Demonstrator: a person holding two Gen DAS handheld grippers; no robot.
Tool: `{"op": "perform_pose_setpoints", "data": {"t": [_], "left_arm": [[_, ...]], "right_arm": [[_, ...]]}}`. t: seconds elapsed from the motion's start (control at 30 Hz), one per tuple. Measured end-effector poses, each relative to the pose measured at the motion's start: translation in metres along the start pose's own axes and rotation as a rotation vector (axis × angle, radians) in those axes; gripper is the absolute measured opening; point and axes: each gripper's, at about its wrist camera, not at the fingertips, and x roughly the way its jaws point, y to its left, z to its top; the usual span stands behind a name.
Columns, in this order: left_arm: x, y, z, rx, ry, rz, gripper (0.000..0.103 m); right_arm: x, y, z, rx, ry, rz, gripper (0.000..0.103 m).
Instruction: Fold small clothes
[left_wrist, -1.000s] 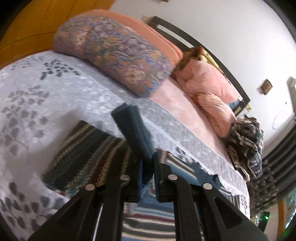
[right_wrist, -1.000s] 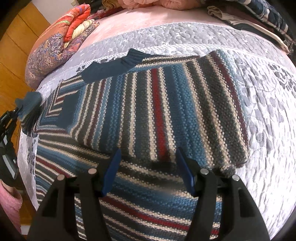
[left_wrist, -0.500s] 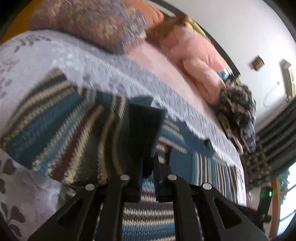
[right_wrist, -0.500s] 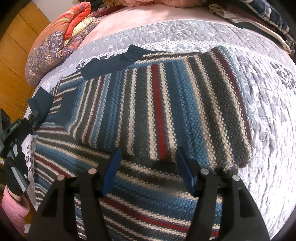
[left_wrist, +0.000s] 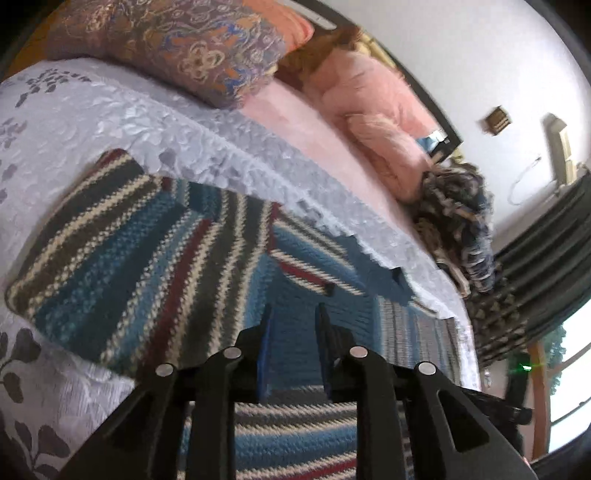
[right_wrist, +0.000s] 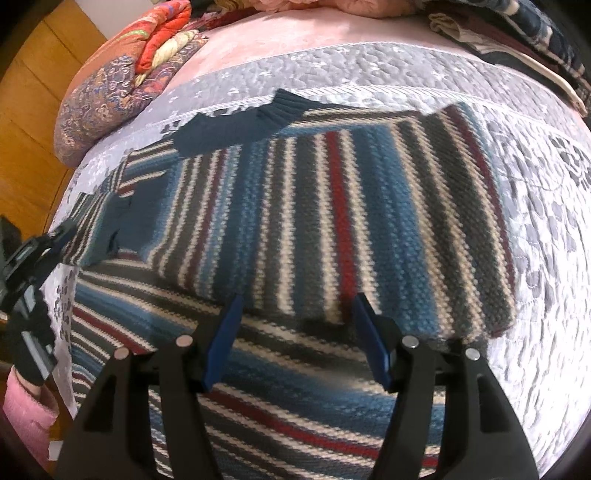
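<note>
A knitted sweater (right_wrist: 332, 206) with blue, red, cream and dark stripes lies flat on the grey quilt (right_wrist: 546, 258). Its right sleeve is folded across the body, and the dark teal collar (right_wrist: 236, 125) points to the far side. The left sleeve (left_wrist: 110, 251) also lies folded over the body, its teal cuff (right_wrist: 114, 225) resting on the stripes. My left gripper (left_wrist: 293, 325) hovers open just over the sweater, with nothing between its fingers. It also shows at the edge of the right wrist view as the left gripper (right_wrist: 55, 240). My right gripper (right_wrist: 295, 310) stands open above the lower body of the sweater.
A patterned pillow (left_wrist: 177, 48) and pink bedding (left_wrist: 376, 107) lie at the head of the bed. A heap of plaid clothes (left_wrist: 458, 214) sits at the far right. A gloved hand with a pink sleeve (right_wrist: 22, 369) holds the left gripper. A wooden wall (right_wrist: 26, 110) lies beyond.
The left gripper carried the teal cuff across, laid the sleeve over the sweater body, then let go and opened. The right gripper has stayed open in place.
</note>
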Motion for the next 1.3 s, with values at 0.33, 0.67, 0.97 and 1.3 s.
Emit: {"op": "perform_pose_setpoints", "data": {"t": [0.33,0.67,0.97,1.3], "left_arm": [[0.029,0.007,-0.014,-0.012,0.089,0.047,0.021],[-0.042,0.029,0.017,0.031,-0.064,0.212,0.035],[-0.024,0.070,0.017,0.017,0.028,0.260,0.036],[-0.045,0.085,0.016,-0.085,-0.033,0.148,0.036]], "right_arm": [[0.003,0.050,0.009,-0.080,0.014,0.050,0.062],[0.032,0.158,0.021,-0.213,0.118,0.238,0.062],[0.078,0.195,0.032,-0.147,0.227,0.323,0.056],[0.115,0.212,0.058,-0.048,0.254,0.373,0.039]]}}
